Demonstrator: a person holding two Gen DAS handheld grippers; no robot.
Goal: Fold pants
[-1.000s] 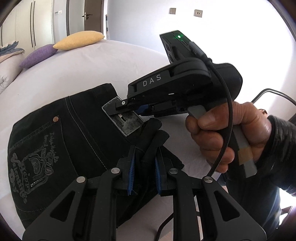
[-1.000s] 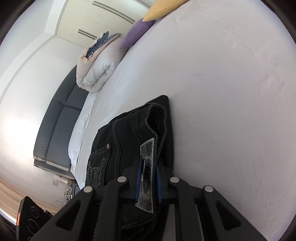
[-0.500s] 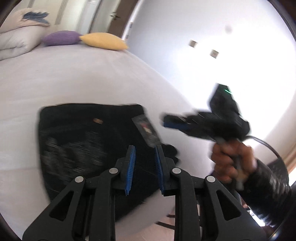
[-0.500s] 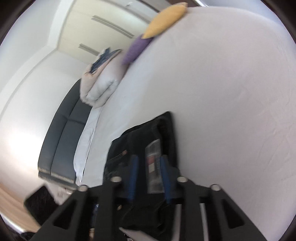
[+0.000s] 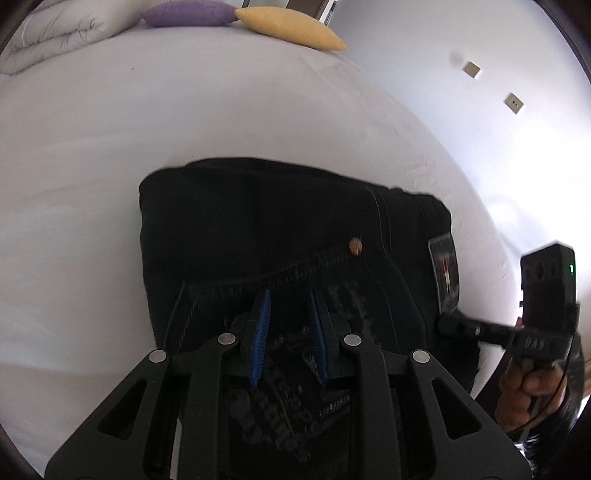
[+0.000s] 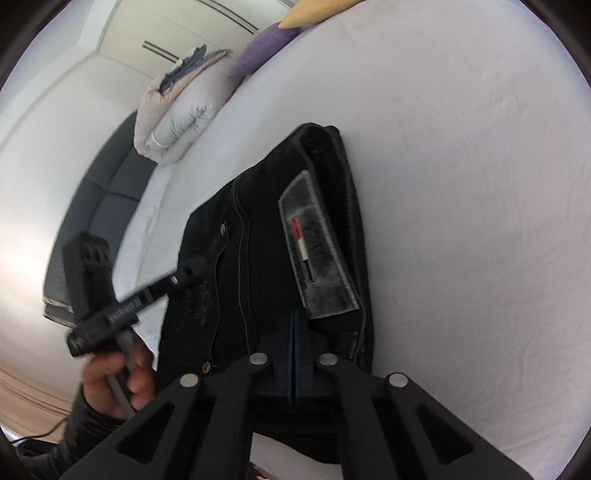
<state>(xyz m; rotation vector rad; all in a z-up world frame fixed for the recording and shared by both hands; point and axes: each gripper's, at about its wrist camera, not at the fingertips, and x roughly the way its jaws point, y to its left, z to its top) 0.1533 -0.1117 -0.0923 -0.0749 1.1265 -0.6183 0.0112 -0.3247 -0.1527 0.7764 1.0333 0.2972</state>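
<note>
Black jeans lie folded in a flat stack on the white bed, grey waistband label facing up. My left gripper is open and empty, hovering over the printed back pocket. My right gripper has its blue pads pressed together with nothing between them, just above the near edge of the jeans, below the label. The right gripper also shows in the left wrist view, at the jeans' right edge. The left gripper shows in the right wrist view, over the jeans' left side.
The white bed spreads around the jeans. A yellow pillow, a purple pillow and a folded duvet lie at its far end. A dark sofa stands beside the bed.
Both grippers let go of the jeans, which now lie flat on the bed. The left gripper opened and moved over the pocket; the right gripper pulled back to the edge and shut.
</note>
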